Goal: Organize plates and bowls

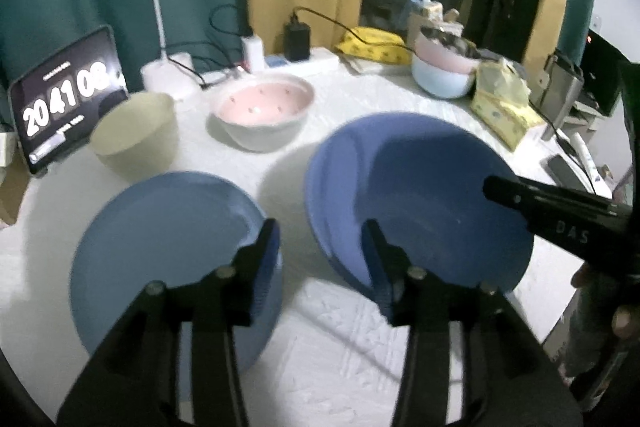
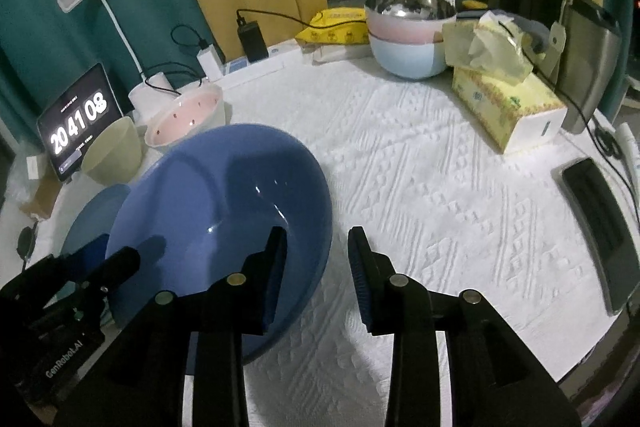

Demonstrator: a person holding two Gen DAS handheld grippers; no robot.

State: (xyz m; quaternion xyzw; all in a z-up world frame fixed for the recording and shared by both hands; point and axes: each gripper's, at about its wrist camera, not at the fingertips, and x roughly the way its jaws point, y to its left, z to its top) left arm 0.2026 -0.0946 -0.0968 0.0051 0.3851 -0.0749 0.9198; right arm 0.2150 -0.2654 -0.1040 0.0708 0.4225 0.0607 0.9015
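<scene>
The big blue bowl (image 2: 224, 227) sits on the white worktop (image 2: 440, 207), a bit left of the middle. Just beside it on the left lies a flat blue plate (image 1: 168, 251). Behind them stand a pale green cup (image 1: 134, 137) and a pink bowl (image 1: 262, 107) with little dots inside.

Both hand-held grippers are at the big blue bowl. The left hand-held gripper (image 1: 322, 247) is released, with one finger over the plate and the other over the near left rim of the bowl. Nothing is pinched between them. The right hand-held gripper (image 2: 318, 247) is released too. Its left finger hangs inside the bowl and its right finger is outside, so the rim is between them but not squeezed.

It looks like the bowl is just set down here (or is about to be picked up; I cannot tell which). Far back, a pink and a blue bowl (image 2: 408, 43) are stacked.

The next move is probably to pick the next dish. Like should go with like, so each hand-held gripper needs to straddle a rim and squeeze gently.
</scene>
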